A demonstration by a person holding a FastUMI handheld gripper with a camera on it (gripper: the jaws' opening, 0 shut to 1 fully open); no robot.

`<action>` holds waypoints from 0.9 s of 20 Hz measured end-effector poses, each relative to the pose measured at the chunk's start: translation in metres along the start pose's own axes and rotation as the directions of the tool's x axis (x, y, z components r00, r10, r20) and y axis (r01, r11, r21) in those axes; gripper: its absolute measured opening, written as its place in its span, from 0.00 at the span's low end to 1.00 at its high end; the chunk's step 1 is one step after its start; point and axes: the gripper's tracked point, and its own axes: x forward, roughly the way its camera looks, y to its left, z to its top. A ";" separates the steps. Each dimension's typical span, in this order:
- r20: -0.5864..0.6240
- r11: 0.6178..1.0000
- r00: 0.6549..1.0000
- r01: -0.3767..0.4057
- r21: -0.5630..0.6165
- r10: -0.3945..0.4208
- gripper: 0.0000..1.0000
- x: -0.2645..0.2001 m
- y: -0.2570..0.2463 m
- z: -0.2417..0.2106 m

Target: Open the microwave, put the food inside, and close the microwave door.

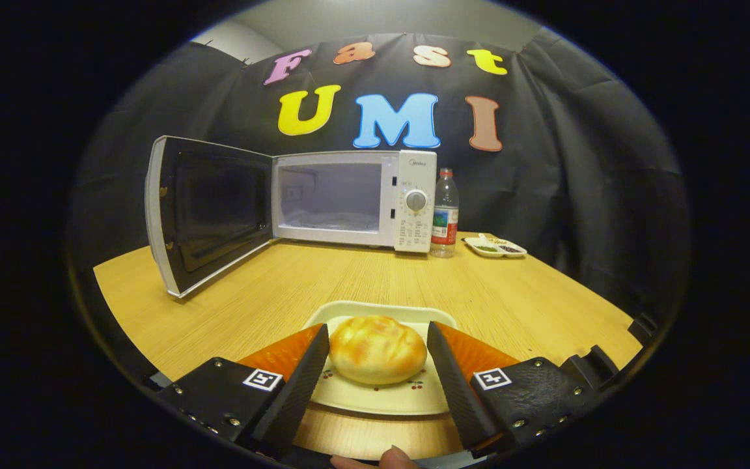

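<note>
Golden round bread bun (377, 348) on cream square plate (375, 397) on wooden counter (512, 293), tool (378, 352) fingers apart flanking bun, not clearly pressing, white microwave (355, 198) beyond, door (209, 212) open.

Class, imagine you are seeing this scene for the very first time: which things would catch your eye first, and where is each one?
First comes the bread roll on its plate, sitting between the fingers of the tool, which look open on either side of it. Beyond them, across the wooden table, the microwave stands with its door swung wide open. A water bottle stands right beside the microwave.
</note>
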 end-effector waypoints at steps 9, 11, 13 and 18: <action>-0.007 0.999 0.999 -0.033 -0.020 0.032 0.82 0.004 0.007 -0.003; -0.013 0.998 0.999 -0.037 -0.043 0.036 0.72 0.002 0.006 0.000; -0.011 0.997 0.999 -0.038 -0.063 0.038 0.60 0.001 0.007 0.004; 0.036 0.987 0.998 -0.052 -0.149 0.058 0.60 -0.001 0.021 0.033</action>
